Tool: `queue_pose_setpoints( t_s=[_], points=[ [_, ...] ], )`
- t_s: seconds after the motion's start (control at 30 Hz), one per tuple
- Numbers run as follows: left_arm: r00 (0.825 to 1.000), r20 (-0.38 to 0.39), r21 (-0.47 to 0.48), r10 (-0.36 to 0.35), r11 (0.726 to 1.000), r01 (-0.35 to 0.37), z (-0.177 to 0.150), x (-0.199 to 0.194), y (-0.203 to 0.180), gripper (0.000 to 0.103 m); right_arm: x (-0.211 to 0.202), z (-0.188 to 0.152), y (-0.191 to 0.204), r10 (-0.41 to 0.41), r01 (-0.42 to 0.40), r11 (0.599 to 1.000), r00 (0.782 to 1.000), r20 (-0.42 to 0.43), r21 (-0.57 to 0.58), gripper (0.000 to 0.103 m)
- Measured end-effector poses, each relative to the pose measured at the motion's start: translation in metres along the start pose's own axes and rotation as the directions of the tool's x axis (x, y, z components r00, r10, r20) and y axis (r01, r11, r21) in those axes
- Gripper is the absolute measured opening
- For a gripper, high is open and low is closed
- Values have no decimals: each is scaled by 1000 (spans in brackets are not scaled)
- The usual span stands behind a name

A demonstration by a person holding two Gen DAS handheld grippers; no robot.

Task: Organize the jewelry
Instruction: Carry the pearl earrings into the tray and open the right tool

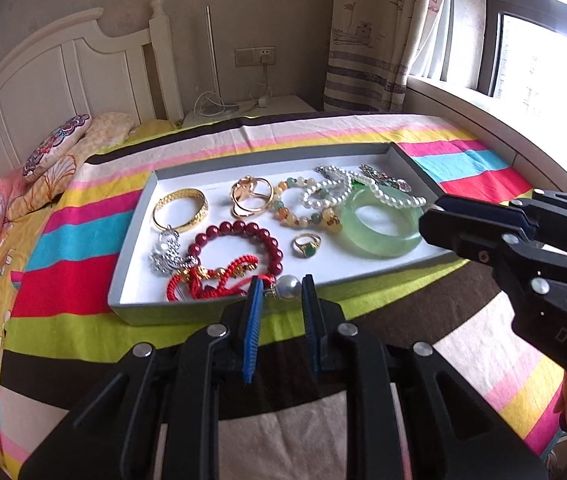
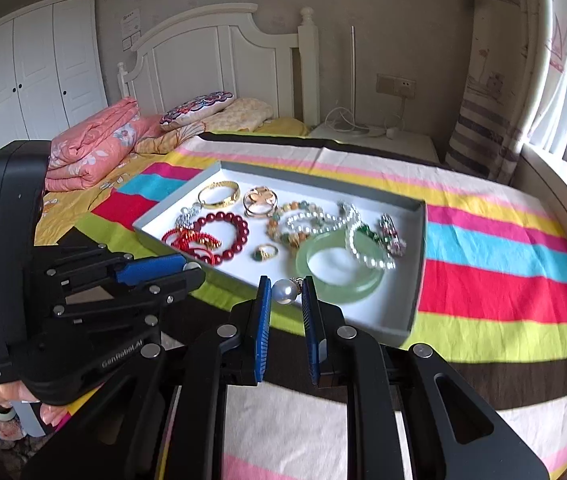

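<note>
A pearl earring [image 1: 286,287] was clamped in the left tool [image 1: 281,286]. Another pearl earring [image 2: 286,291] was clamped in the right tool [image 2: 286,290]. A jewelry tray [image 1: 211,174] was noted just beyond both.

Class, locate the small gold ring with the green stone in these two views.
The gold ring lies in the white tray, between the red bead bracelet and the green jade bangle.

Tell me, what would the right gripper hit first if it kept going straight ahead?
Probably the green bangle in the tray, just beyond the pearl its fingers hold; depth is unclear.
</note>
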State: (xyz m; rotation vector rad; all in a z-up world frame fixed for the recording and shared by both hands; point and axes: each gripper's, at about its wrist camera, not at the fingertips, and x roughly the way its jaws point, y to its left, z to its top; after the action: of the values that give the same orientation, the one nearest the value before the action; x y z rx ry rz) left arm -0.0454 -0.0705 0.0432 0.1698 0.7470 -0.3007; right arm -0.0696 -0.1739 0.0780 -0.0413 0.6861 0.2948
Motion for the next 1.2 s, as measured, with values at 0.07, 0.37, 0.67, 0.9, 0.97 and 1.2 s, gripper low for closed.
queue_pose_setpoints(
  t_s=[0.07,0.37,0.67,0.9,0.97,1.2],
  points=[
    [1000,2,2,12,1000,-12,9,3,5,19,5,7,2,-3,3,1000,1000,1,-13,16],
    [999,-25,-32,34,999,-34,62,27,39,19,43,45,-6,-8,8,1000,1000,-10,12,16],
    [993,-116,-94,26,995,-37,80,71,59,19,92,73,-17,9,1,994,997,-83,109,16],
    [986,-164,-148,20,988,-45,77,95,69,19,127,82,-3,0,18,994,987,-163,107,17],
    [985,-172,-159,25,986,-53,74,99,74,19,133,83,-1,-8,28,993,985,-175,113,17],
    [987,-161,-178,14,983,-42,68,101,82,21,144,77,-3,16,11,991,979,-204,132,17]
  ],
)
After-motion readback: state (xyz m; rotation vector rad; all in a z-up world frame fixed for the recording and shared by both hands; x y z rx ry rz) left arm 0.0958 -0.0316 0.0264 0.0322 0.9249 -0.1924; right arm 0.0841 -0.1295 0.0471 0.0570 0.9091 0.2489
